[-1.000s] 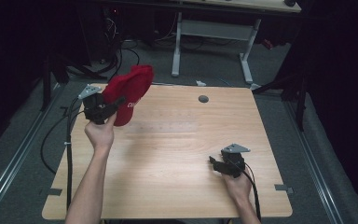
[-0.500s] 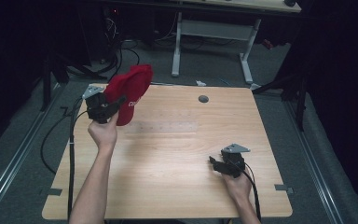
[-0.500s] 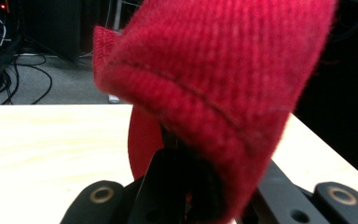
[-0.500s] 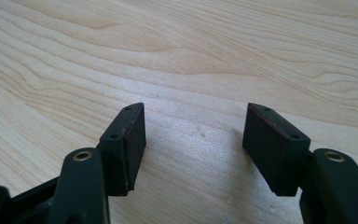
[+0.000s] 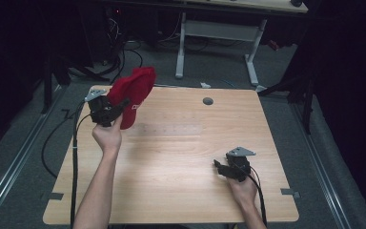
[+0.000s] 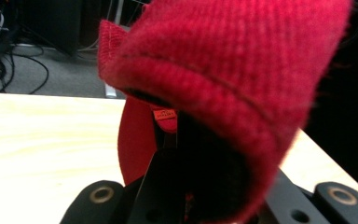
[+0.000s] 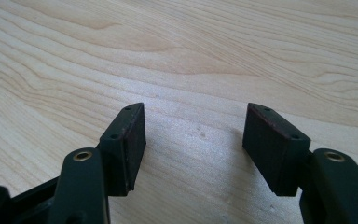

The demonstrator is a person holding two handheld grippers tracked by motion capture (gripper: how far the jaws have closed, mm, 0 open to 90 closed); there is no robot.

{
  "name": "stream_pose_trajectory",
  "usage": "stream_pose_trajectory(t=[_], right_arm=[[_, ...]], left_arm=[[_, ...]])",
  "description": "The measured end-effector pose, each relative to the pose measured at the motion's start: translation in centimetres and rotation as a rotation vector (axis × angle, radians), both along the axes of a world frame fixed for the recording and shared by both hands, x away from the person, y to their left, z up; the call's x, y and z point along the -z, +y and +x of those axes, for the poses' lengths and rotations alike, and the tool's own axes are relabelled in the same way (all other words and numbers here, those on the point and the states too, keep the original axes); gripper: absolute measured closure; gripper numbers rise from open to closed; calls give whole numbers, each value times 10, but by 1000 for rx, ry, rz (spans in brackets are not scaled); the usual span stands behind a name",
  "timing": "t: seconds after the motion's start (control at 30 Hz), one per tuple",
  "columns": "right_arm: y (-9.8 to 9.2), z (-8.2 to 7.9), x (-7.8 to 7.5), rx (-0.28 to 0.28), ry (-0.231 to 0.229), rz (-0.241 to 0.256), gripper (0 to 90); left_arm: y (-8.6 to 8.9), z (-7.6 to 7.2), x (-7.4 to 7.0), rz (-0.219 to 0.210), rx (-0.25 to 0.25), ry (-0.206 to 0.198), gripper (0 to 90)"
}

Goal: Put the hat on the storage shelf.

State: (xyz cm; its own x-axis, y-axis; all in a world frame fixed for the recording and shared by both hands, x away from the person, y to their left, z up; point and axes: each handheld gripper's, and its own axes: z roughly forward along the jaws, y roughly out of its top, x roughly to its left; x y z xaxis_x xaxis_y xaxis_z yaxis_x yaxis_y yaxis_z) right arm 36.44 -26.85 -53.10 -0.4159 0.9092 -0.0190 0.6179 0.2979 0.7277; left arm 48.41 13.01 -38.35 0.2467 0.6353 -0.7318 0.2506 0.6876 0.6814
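Wooden table [image 5: 181, 143], left hand-held gripper [image 5: 116, 110] clamping red knit hat [image 5: 134, 93], small label unreadable, right hand-held gripper [image 7: 193, 140] wide open, empty.

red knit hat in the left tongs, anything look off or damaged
No damage shows. The red knit hat with a brim hangs bunched from the left tongs, lifted above the wooden table's far left corner. The right tongs rest open on the table, holding nothing.

Lighting: my table [image 5: 181, 157] bright under overhead light, surrounding room dim. Soft shadows beneath my forearms. Red hat [image 6: 242, 79] blurred close-up; wood grain sharp.
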Motion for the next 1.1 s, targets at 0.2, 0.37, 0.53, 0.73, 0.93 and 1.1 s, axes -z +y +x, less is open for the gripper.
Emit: stream_pose_trajectory(t=[0.2,0.37,0.53,0.73,0.93,1.1], right_arm=[[0,0,0,0,0,0,395],[0,0,0,-1,0,-1,393],[0,0,0,-1,0,-1,393],[0,0,0,-1,0,-1,393],[0,0,0,-1,0,-1,393],[0,0,0,-1,-1,-1,393]], left_arm=[[-1,5,-1,-67,2,28,853],[-2,9,-2,-107,-4,46,853],[-5,10,-3,-111,-12,59,852],[-13,10,-2,-118,-16,63,849],[-18,12,-4,-143,-20,77,848],[-18,13,-6,-168,-24,90,848]])
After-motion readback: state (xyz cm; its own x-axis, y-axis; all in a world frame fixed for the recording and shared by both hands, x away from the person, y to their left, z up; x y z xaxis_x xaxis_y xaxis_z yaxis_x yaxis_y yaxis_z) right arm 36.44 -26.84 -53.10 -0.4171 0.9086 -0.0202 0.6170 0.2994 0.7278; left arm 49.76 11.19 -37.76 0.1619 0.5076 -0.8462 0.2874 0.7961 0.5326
